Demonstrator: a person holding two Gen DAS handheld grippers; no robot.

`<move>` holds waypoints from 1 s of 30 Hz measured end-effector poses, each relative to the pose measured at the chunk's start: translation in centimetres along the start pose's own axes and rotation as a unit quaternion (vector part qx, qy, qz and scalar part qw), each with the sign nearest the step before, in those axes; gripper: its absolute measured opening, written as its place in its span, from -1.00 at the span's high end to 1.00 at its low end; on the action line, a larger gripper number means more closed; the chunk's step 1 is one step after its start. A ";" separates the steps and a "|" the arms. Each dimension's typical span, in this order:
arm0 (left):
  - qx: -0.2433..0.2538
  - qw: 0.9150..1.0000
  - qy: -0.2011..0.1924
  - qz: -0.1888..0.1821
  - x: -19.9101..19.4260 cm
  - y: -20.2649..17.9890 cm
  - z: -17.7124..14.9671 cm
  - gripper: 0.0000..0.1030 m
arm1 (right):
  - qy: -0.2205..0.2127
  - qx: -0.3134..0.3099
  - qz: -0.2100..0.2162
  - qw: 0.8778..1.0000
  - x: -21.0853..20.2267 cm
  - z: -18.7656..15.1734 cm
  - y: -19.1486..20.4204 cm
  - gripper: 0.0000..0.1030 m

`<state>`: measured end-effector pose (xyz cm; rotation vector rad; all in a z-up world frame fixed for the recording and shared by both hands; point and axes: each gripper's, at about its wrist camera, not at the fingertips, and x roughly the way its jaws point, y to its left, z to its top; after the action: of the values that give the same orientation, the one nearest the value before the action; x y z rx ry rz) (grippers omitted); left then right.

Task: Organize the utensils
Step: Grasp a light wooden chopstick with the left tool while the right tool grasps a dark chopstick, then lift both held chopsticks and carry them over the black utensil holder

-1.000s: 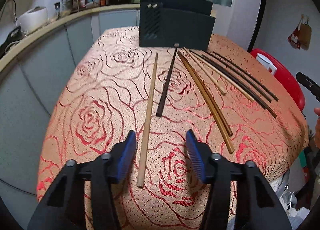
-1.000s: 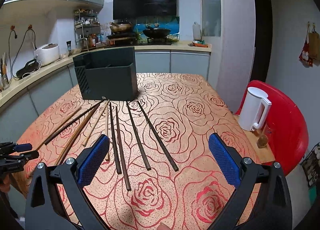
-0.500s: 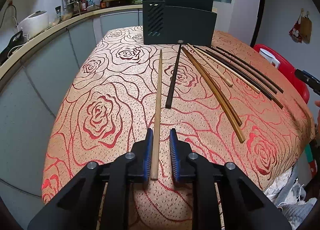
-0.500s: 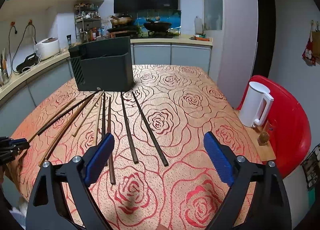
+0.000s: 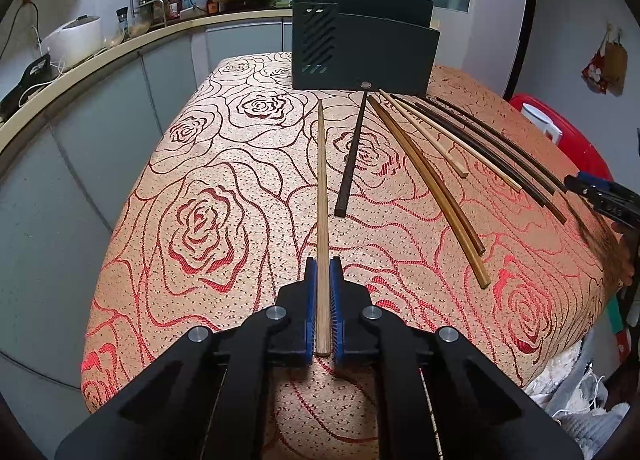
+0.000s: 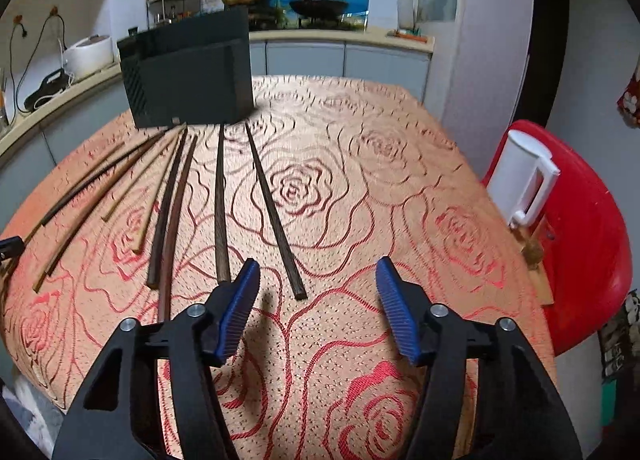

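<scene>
A pale chopstick (image 5: 322,196) lies along the worktop (image 5: 208,196) near its left edge, pinched at its near end by the left claw (image 5: 323,310). The right claw (image 6: 316,308) is closing around nothing, seemingly just short of a dark chopstick (image 6: 276,216).

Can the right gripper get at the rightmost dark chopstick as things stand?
Probably yes. The right gripper is closing with nothing between its pads, the dark chopstick's near end lies just ahead on bare tablecloth, and nothing blocks it.
</scene>
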<state>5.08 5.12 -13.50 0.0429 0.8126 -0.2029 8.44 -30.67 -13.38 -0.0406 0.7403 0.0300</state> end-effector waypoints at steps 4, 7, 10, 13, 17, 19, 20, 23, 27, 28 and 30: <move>0.000 1.000 0.000 0.000 0.0 0.0 0.0 0.88 | 0.010 -0.018 0.001 1.000 1.0 -0.1 0.8 0.05; -0.002 1.000 0.000 -0.002 0.0 0.0 0.0 0.88 | 0.007 -0.020 0.009 1.000 1.3 0.1 0.9 0.21; -0.002 1.000 -0.001 -0.001 0.0 -0.1 0.0 0.88 | 0.005 -0.021 0.016 1.000 1.6 0.2 1.0 0.41; -0.002 1.000 0.000 -0.002 0.0 -0.1 0.0 0.88 | 0.005 -0.027 0.029 0.999 1.8 0.3 1.2 0.61; -0.001 1.000 0.001 -0.001 0.0 -0.1 0.1 0.88 | 0.008 -0.029 0.037 0.999 1.7 0.4 1.5 0.81; 0.001 1.000 -0.001 -0.001 -0.2 -0.2 0.2 0.88 | 0.011 -0.027 0.038 0.999 1.6 0.3 1.5 0.83; 0.002 1.000 -0.004 0.000 -0.4 -0.2 0.3 0.88 | 0.011 -0.024 0.039 0.999 1.3 0.3 1.5 0.84; 0.006 1.000 -0.014 0.003 -1.1 -0.2 0.8 0.88 | -0.005 -0.018 0.043 0.999 0.0 0.6 1.3 0.85; 0.012 0.999 -0.032 0.007 -2.5 0.1 1.7 0.88 | -0.037 -0.011 0.048 0.998 -2.5 1.7 1.2 0.85; 0.014 0.999 -0.037 0.009 -2.9 0.1 1.8 0.88 | -0.046 -0.010 0.049 0.998 -3.1 1.9 1.2 0.85; 0.017 0.998 -0.052 0.015 -4.0 0.3 2.5 0.88 | -0.066 -0.007 0.051 0.996 -4.6 2.6 1.2 0.85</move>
<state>4.25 5.76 -8.95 0.0768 0.7049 -0.1888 6.79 -29.36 -8.43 -0.0145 0.6089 0.1343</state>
